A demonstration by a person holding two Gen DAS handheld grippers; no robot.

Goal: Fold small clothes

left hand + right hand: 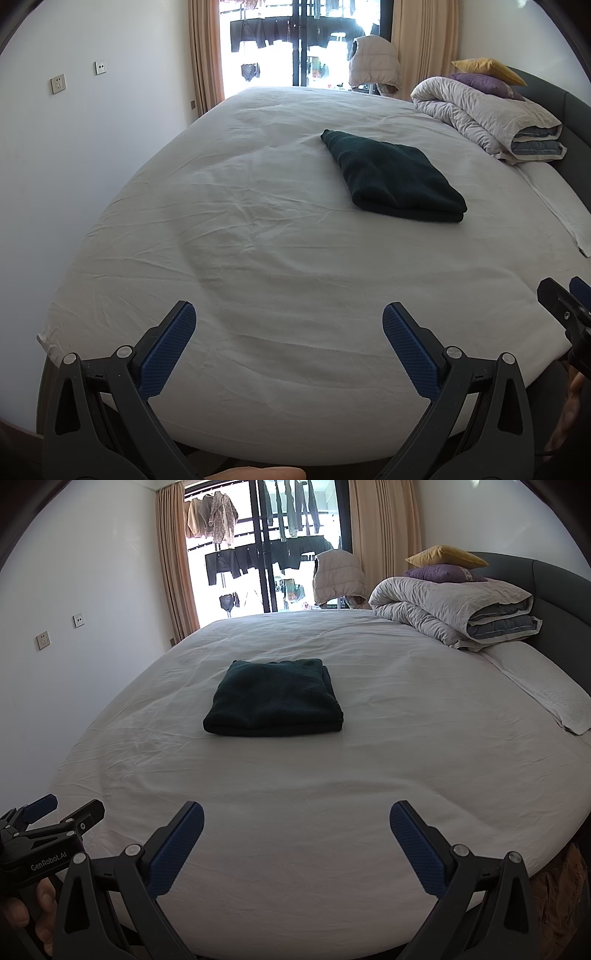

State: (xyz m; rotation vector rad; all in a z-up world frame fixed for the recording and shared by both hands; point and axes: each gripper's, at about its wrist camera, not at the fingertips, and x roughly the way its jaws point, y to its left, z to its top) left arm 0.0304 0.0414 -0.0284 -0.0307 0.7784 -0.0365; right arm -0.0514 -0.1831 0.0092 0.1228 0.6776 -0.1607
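Sweater (273, 698) looks folded already, sitting mid-bed (369, 775), well clear of my grippers. Left gripper (289, 328) and right gripper (296, 821) both have jaws wide apart, empty. I'd guess the fold's done; next is another garment.

We hold our left gripper (289, 321) and right gripper (296, 821) side by side, jaws spread wide, gripping nothing.

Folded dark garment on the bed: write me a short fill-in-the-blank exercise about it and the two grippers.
1. The dark green garment lies ____ on the white bed sheet.
2. The left gripper and right gripper both have their jaws ____.
3. The yellow pillow sits on top of a ____ pillow.

Missing words: folded; open; purple
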